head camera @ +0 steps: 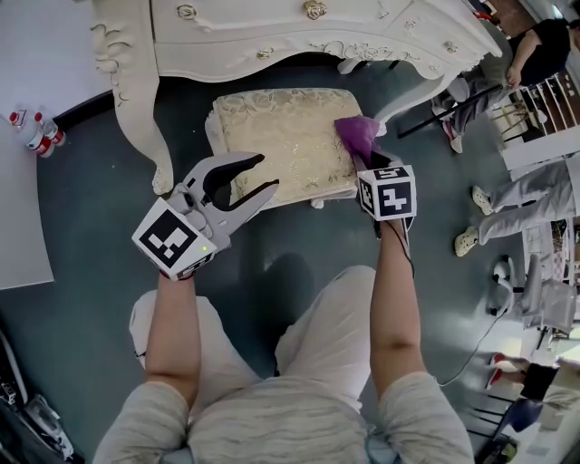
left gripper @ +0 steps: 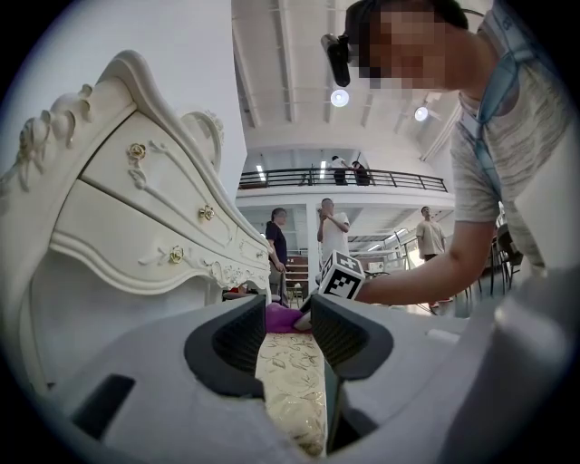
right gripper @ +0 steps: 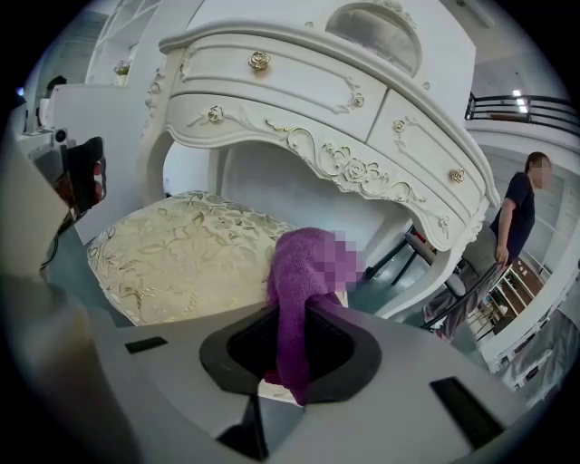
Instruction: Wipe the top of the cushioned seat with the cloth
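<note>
Well, what crowds my work is the ornate cream-white carved wooden dressing table (head camera: 299,27). Its scrolled apron and gilt rose knobs hang over the far edge of the rectangular cushioned seat with gold leaf-pattern brocade (head camera: 272,136). One curved leg (head camera: 140,100) comes down just left of the seat, and another slants past its far right corner, so the seat is hemmed in on three sides. The dark grey-blue floor (head camera: 299,263) around it looks smooth and matte. Far to the left a few small red-and-white containers (head camera: 36,131) stand beside a pale flat panel (head camera: 27,217). Off to the right sit bystanders in light trousers and pale shoes (head camera: 512,213) (well apart from the seat).

My right gripper (right gripper: 290,358) is clenched on the purple terry cloth (right gripper: 299,263). The fuzzy fabric runs up out of the dark ribbed pads and bunches over the seat's right edge, at the far right corner of the top. My left gripper (head camera: 263,174) sits at the seat's near left corner. Its grey jaws are released, with nothing between them but a view along the brocade. I cannot tell whether it touches the cushion.
</note>
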